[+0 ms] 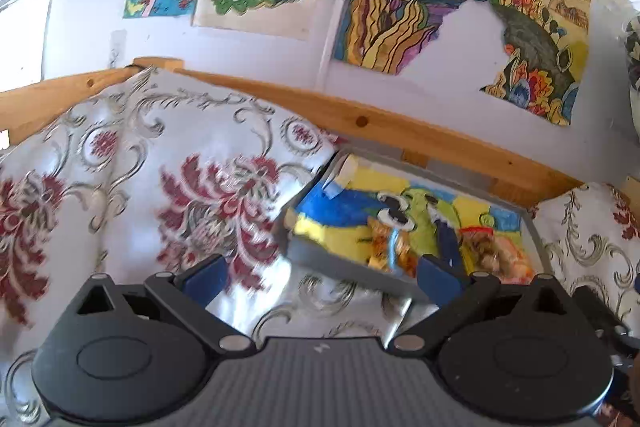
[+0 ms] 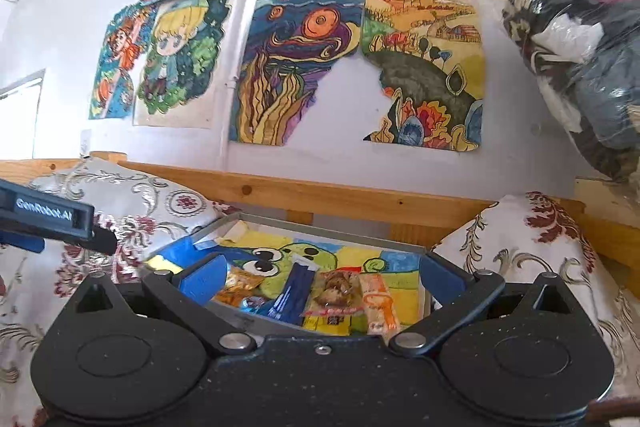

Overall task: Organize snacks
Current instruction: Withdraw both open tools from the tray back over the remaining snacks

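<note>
You are holding both tongs spread wide and empty: the left gripper (image 1: 320, 277) over the floral cushion (image 1: 168, 179), the right gripper (image 2: 320, 277) facing the gray tray (image 2: 320, 227), where the snack packets (image 2: 340, 293) are lying.

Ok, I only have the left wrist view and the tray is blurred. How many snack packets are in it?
Observer: At least four: an orange packet, a dark blue packet, a clear packet and an orange-white stick.
Operator: Is the right gripper holding any?
Observer: No. The right gripper is open and empty, its fingers framing the tray.
Operator: Where's my left gripper from there?
Observer: The left gripper is left of the tray, in front of the floral cushion.
</note>
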Demonstrator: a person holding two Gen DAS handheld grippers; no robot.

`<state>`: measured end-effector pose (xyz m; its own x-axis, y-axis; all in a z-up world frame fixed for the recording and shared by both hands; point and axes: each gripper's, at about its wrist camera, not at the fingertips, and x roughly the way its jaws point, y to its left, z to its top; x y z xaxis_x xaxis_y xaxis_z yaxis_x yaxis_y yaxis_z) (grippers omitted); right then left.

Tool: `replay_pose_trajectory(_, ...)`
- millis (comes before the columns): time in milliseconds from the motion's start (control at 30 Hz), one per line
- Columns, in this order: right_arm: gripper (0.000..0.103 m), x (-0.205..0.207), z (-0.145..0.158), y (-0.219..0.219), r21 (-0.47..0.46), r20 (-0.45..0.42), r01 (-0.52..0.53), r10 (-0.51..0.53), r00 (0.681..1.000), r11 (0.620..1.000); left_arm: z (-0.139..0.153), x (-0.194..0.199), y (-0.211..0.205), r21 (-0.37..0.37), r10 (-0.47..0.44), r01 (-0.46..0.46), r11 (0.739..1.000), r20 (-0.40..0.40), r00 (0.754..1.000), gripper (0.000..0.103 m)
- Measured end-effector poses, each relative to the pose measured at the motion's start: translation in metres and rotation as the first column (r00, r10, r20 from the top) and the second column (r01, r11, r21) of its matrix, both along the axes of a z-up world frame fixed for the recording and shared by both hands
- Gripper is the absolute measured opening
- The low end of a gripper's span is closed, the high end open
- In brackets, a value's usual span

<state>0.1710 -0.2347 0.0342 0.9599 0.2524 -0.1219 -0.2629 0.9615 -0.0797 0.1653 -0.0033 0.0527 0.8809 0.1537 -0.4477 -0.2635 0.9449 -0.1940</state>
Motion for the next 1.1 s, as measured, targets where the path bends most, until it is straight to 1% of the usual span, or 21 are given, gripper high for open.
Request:
replay_pose_trajectory(100,0.102,-0.020,-0.002,-0.001,0.009,-0.006,-0.012,0.012,1.000,1.000,-0.006,-0.011,0.003,-0.002,-0.003,0.003,1.000,-0.028,1.000,0.102)
replay_pose_trajectory(200,0.102,-0.037,-0.005,-0.003,0.028,-0.035,-0.019,0.020,0.999,0.999,-0.013,-0.024,0.004,0.007,-0.011,0.011,1.000,-0.048,0.999,0.102)
replay_pose_trajectory(400,0.102,-0.064,-0.013,-0.005,0.032,-0.117,-0.021,0.025,0.993,0.999,-0.027,-0.052,0.004,0.034,-0.043,0.046,0.998,-0.085,0.995,0.102)
replay_pose_trajectory(533,0.102,-0.078,-0.019,-0.005,0.016,-0.171,-0.011,0.014,0.985,1.000,-0.035,-0.068,0.007,0.043,-0.054,0.059,0.997,-0.106,0.993,0.102)
replay_pose_trajectory(667,0.102,-0.090,-0.026,-0.004,-0.013,-0.235,-0.007,0.003,0.972,1.000,-0.041,-0.080,0.009,0.061,-0.072,0.080,0.995,-0.125,0.990,0.102)
replay_pose_trajectory(833,0.102,-0.098,-0.035,0.001,-0.038,-0.310,-0.030,0.017,0.950,0.999,-0.050,-0.092,0.009,0.078,-0.097,0.111,0.991,-0.162,0.982,0.102)
replay_pose_trajectory(967,0.102,-0.101,-0.041,0.007,-0.063,-0.367,-0.065,0.038,0.929,0.996,-0.058,-0.101,0.008,0.094,-0.119,0.140,0.986,-0.205,0.972,0.102)
replay_pose_trajectory(1100,0.102,-0.099,-0.047,0.017,-0.109,-0.412,-0.096,0.043,0.910,0.989,-0.066,-0.107,0.003,0.126,-0.146,0.181,0.975,-0.246,0.958,0.102)
